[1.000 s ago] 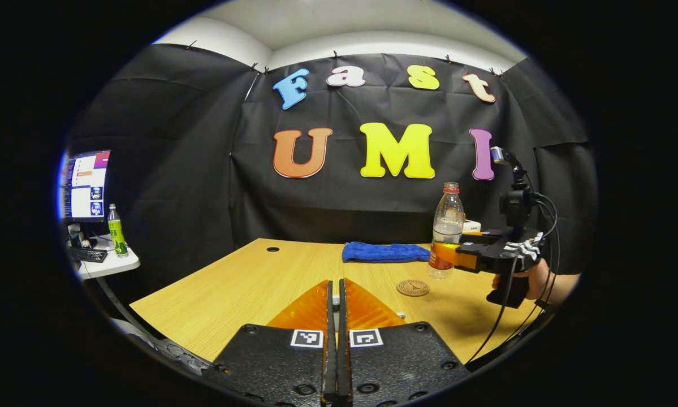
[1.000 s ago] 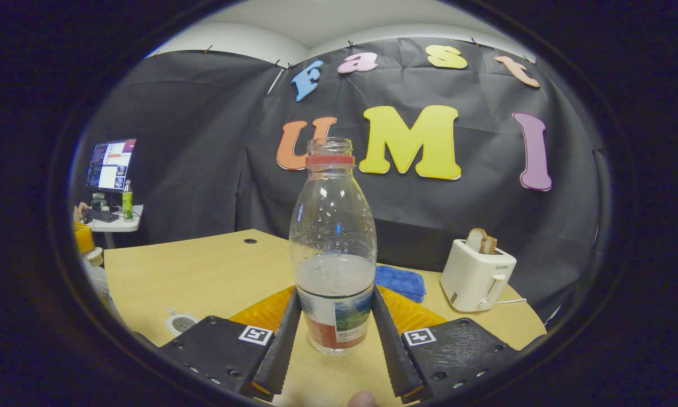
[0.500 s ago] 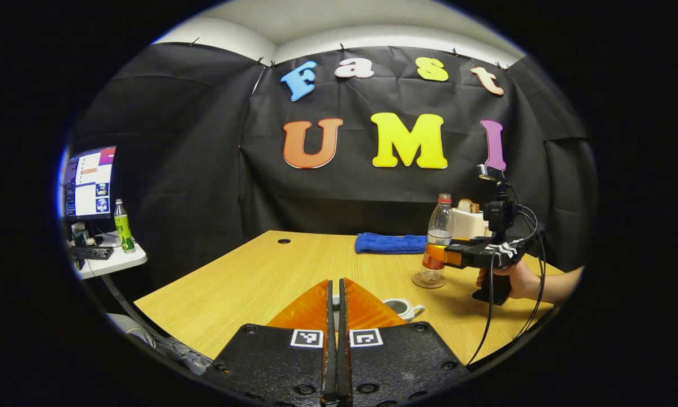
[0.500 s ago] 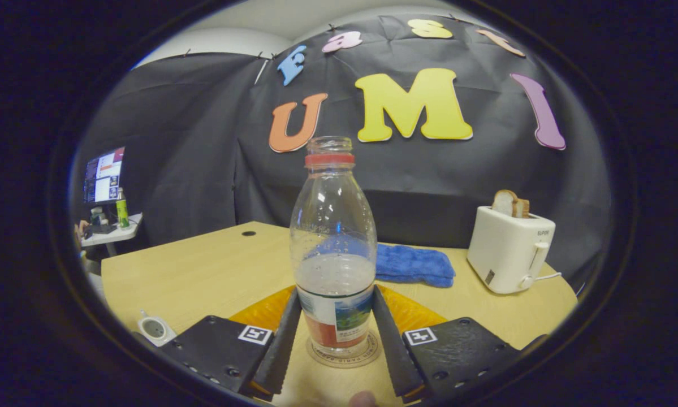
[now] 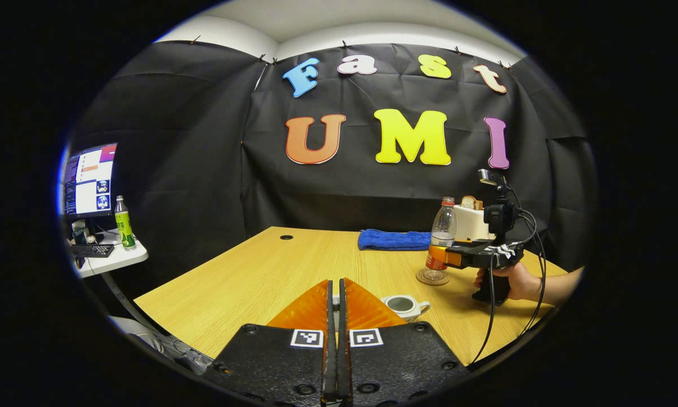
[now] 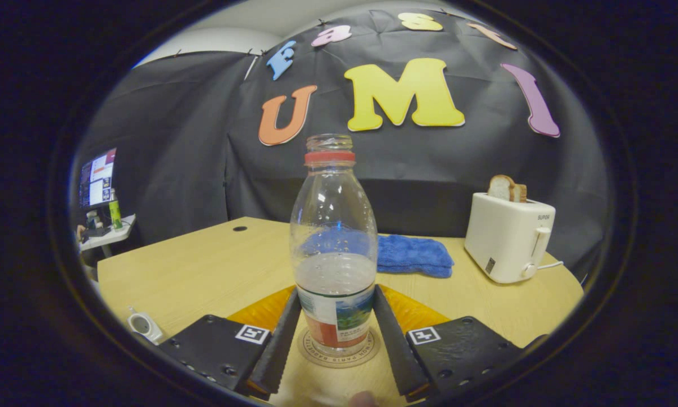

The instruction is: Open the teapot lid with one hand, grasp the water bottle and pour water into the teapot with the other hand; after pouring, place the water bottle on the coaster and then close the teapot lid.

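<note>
Wooden table [image 5: 248,271] stretches across the booth, black cloth wall behind it, and we're right in the middle of the action. In the right gripper view, the water bottle [image 6: 333,249] stands upright at dead centre, open-mouthed with a red ring at the neck, about half full, and its base sits squarely on the round coaster [image 6: 339,350]. The right gripper [image 6: 333,333] has both fingers pressed against the bottle's labelled lower body, one on each side, clamped firm. At two o'clock from the bottle, a white toaster [image 6: 508,237] with bread poking out of the top; just behind the bottle, a blue cloth [image 6: 412,254] lies on the table. Down at eight o'clock, the teapot [image 6: 142,325] shows small at the edge of the table.

Over to the left gripper view: the left gripper [image 5: 333,316] has its jaws together, and I cannot tell whether anything is pinched between them. Just past its fingers at three o'clock sits the white teapot [image 5: 404,305], mouth open, no lid on it. Farther off toward two o'clock, a hand [image 5: 517,280] holds the right gripper [image 5: 446,255] on the bottle [image 5: 440,240], coaster [image 5: 432,277] under it. Out at nine o'clock, a side desk [image 5: 109,263] carries a lit monitor [image 5: 87,181] and a green bottle [image 5: 125,223].
</note>
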A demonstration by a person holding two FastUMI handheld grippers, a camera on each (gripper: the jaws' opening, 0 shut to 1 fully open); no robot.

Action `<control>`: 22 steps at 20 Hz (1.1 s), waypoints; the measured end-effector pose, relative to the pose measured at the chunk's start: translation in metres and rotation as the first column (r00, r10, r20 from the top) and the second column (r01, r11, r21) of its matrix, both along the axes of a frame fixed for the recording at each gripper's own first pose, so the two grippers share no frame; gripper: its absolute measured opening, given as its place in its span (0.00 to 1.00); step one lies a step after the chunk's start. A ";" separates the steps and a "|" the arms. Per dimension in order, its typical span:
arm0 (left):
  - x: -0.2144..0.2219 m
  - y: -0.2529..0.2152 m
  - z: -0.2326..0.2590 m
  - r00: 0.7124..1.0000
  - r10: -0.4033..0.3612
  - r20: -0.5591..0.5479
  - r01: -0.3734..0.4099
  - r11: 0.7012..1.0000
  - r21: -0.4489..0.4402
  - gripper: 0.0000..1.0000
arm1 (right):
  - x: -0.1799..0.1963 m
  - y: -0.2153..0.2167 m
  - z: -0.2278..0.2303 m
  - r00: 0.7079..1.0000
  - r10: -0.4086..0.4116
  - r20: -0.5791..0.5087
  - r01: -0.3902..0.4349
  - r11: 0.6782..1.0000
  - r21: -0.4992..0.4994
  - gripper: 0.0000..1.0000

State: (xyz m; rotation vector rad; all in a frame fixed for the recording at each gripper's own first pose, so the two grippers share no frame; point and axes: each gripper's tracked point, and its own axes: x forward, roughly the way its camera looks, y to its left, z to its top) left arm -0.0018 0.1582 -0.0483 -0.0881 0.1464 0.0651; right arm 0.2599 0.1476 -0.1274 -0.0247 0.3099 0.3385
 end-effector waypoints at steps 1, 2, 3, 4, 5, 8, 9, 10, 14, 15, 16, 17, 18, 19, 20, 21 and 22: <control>0.000 0.000 -0.001 1.000 0.000 -0.003 0.000 1.000 -0.002 0.03 | 0.000 0.000 -0.001 1.000 0.000 -0.005 0.000 1.000 0.001 0.74; 0.000 0.001 -0.001 1.000 0.001 -0.004 -0.001 1.000 -0.002 0.03 | -0.001 0.000 -0.001 1.000 -0.002 -0.006 0.002 1.000 0.001 0.77; 0.000 0.000 -0.002 1.000 0.001 -0.006 -0.001 1.000 -0.002 0.03 | -0.001 0.000 0.000 1.000 -0.002 -0.004 0.002 1.000 0.006 0.81; 0.000 0.001 -0.002 1.000 0.001 -0.005 -0.001 1.000 -0.002 0.03 | -0.001 0.000 0.000 1.000 -0.003 -0.002 0.003 1.000 0.010 0.90; 0.000 0.000 -0.001 1.000 0.001 -0.004 -0.001 1.000 -0.001 0.03 | -0.001 0.000 0.001 1.000 -0.005 -0.004 0.005 1.000 0.008 0.93; 0.000 -0.002 0.001 1.000 0.000 0.003 0.001 1.000 -0.006 0.03 | -0.015 -0.003 0.004 1.000 -0.012 -0.014 0.012 1.000 0.025 0.96; 0.000 -0.004 0.002 1.000 -0.002 0.007 0.002 1.000 -0.010 0.03 | -0.021 -0.007 0.008 1.000 -0.023 -0.010 0.023 0.999 0.033 0.96; 0.000 -0.006 0.003 1.000 -0.005 0.014 0.006 1.000 -0.014 0.03 | -0.030 -0.011 0.010 1.000 -0.027 -0.007 0.027 0.999 0.045 0.96; 0.011 -0.027 0.012 0.997 -0.049 0.059 0.051 0.998 -0.035 0.03 | -0.080 -0.039 0.032 0.999 -0.044 0.026 0.042 0.998 0.047 0.99; 0.016 -0.034 0.016 0.995 -0.070 0.076 0.073 0.996 -0.040 0.03 | -0.092 -0.049 0.039 0.997 -0.060 0.041 0.058 0.997 0.049 0.97; 0.021 -0.043 0.018 0.991 -0.093 0.092 0.097 0.994 -0.048 0.03 | -0.105 -0.061 0.044 0.995 -0.081 0.061 0.078 0.996 0.049 0.96; 0.027 -0.051 0.019 0.988 -0.119 0.099 0.125 0.991 -0.057 0.03 | -0.118 -0.073 0.049 0.990 -0.111 0.082 0.108 0.993 0.042 0.96; 0.033 -0.060 0.018 0.985 -0.140 0.103 0.147 0.987 -0.066 0.03 | -0.129 -0.085 0.055 0.985 -0.136 0.109 0.133 0.990 0.039 0.96; 0.039 -0.066 0.016 0.982 -0.160 0.102 0.167 0.984 -0.069 0.03 | -0.140 -0.094 0.060 0.978 -0.157 0.136 0.154 0.987 0.032 0.96; 0.044 -0.073 0.012 0.979 -0.176 0.099 0.183 0.981 -0.066 0.03 | -0.150 -0.104 0.063 0.972 -0.176 0.157 0.175 0.984 0.021 0.96; 0.049 -0.077 0.006 0.978 -0.187 0.092 0.193 0.979 -0.062 0.03 | -0.160 -0.112 0.067 0.965 -0.191 0.178 0.191 0.981 0.014 0.96; 0.054 -0.081 0.000 0.978 -0.192 0.087 0.197 0.978 -0.061 0.03 | -0.168 -0.119 0.070 0.959 -0.202 0.196 0.205 0.979 0.008 0.94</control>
